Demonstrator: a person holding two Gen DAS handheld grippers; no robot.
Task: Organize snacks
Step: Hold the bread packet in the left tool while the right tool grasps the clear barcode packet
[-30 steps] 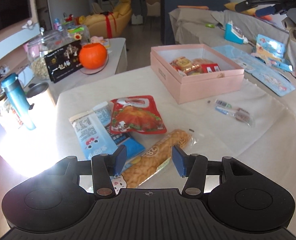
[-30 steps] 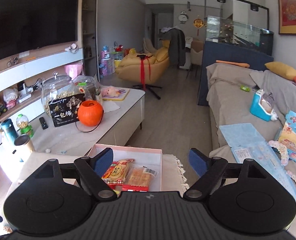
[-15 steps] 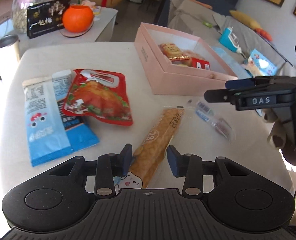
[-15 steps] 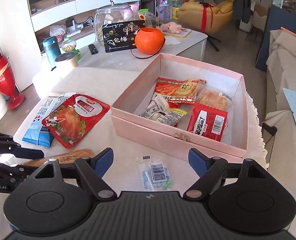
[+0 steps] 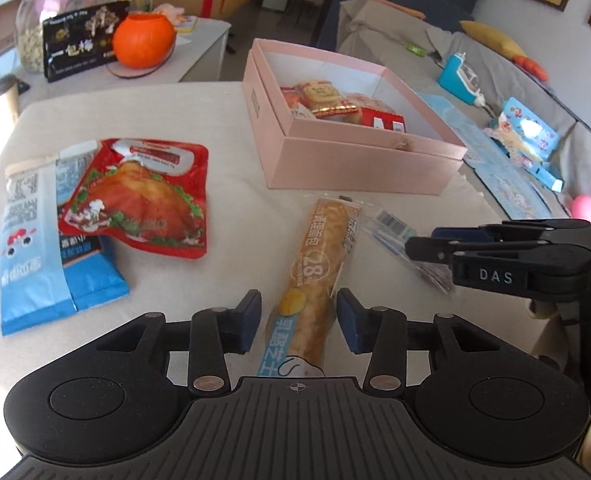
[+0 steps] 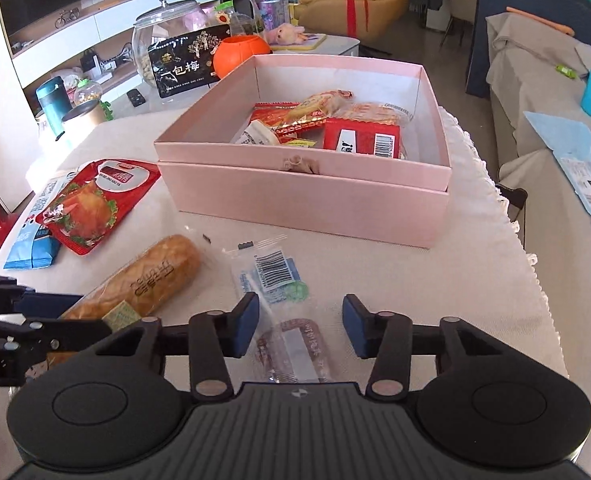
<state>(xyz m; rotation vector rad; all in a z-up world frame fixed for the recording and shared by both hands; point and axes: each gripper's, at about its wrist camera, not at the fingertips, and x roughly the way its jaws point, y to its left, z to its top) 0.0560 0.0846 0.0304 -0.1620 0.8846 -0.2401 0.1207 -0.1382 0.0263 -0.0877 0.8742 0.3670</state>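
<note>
Left gripper (image 5: 298,320) jaws gape around the bread (image 5: 319,268), not touching. Right gripper (image 6: 300,325) jaws gape over a clear packet (image 6: 285,320) near the surface's (image 6: 435,280) front edge.

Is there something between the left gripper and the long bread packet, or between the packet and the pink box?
Nothing visible blocks either. The left gripper is open with the bread packet already between its fingers. The table between the packet's far end and the pink box is bare; the clear sachet lies beside it.
</note>
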